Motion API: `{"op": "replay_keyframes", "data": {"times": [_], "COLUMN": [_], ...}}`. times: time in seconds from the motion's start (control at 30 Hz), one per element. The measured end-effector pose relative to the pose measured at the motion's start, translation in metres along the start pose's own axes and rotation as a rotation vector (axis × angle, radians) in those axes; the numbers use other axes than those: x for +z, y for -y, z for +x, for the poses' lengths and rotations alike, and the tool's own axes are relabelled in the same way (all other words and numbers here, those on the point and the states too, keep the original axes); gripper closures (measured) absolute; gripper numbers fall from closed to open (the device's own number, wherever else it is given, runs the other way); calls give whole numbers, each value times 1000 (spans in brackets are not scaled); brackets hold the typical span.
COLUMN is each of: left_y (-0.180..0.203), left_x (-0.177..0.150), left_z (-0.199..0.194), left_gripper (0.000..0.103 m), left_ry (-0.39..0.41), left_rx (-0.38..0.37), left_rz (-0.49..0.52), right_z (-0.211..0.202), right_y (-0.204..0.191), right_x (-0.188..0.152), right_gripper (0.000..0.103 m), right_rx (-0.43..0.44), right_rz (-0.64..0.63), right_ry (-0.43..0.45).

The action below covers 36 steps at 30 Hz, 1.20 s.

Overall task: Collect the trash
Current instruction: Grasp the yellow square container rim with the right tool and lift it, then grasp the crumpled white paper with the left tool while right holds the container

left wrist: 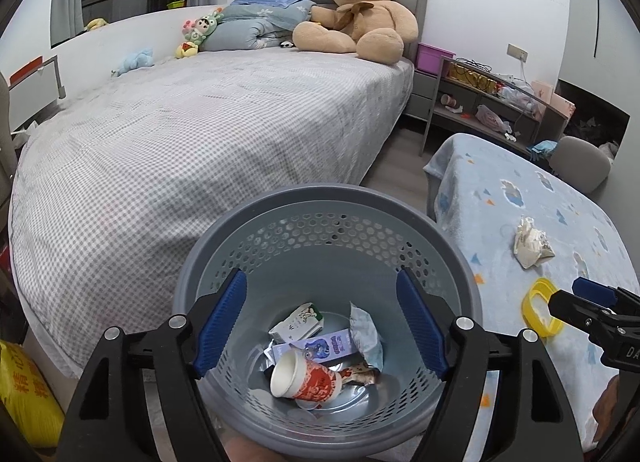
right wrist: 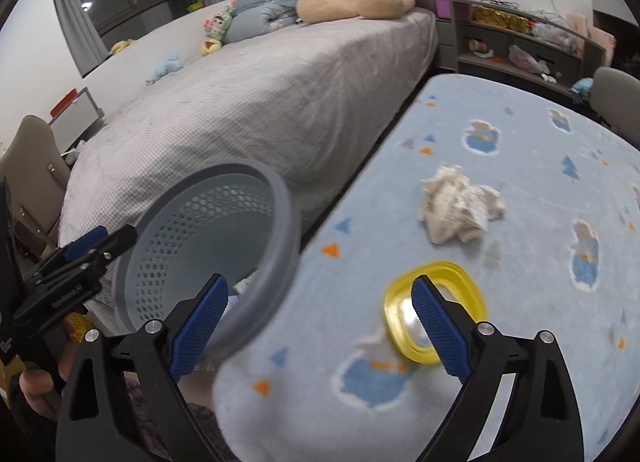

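A grey perforated waste basket stands between the bed and a table with a blue patterned cloth. It holds a paper cup, small cartons and wrappers. My left gripper is open and empty right above the basket's mouth. A crumpled white paper and a yellow plastic cup lie on the cloth. My right gripper is open and empty above the table's near edge, with its right finger over the yellow cup. The basket is to its left.
A large bed with a grey checked cover, a teddy bear and small toys fills the left. A shelf unit with clutter and a grey chair stand behind the table. A yellow bag lies on the floor at left.
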<state>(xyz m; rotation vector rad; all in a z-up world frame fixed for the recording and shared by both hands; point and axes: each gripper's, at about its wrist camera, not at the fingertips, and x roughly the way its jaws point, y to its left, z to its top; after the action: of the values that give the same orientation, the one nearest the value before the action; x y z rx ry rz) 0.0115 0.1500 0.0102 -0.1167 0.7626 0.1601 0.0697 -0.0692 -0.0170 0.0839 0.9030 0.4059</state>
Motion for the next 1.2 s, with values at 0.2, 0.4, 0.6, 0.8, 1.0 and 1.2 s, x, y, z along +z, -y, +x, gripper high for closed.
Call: {"op": "replay_keyframes", "data": {"times": [0.2, 0.4, 0.6, 0.8, 1.0, 1.2], "left_y": [18, 36, 53, 65, 76, 88], "left_x": [0, -1, 0, 2, 4, 4], "left_z": [2, 5, 7, 12, 18, 21], "left_gripper": [29, 28, 27, 26, 26, 26], "left_ry": [3, -9, -11, -23, -32, -36], "left_rx": [-24, -56, -75, -88, -95, -101], "left_rz": [30, 57, 81, 100, 114, 132], "right_z": [-1, 10, 25, 41, 55, 51], "right_y": [31, 48, 51, 55, 60, 58], "right_x": [-13, -20, -25, -22, -18, -16], "right_gripper": [7, 6, 6, 6, 7, 31], "right_rx": [-73, -84, -97, -130, -158, -146], "right_rz": [21, 40, 15, 2, 15, -15], "right_ry": [-20, -64, -97, -124, -131, -92]}}
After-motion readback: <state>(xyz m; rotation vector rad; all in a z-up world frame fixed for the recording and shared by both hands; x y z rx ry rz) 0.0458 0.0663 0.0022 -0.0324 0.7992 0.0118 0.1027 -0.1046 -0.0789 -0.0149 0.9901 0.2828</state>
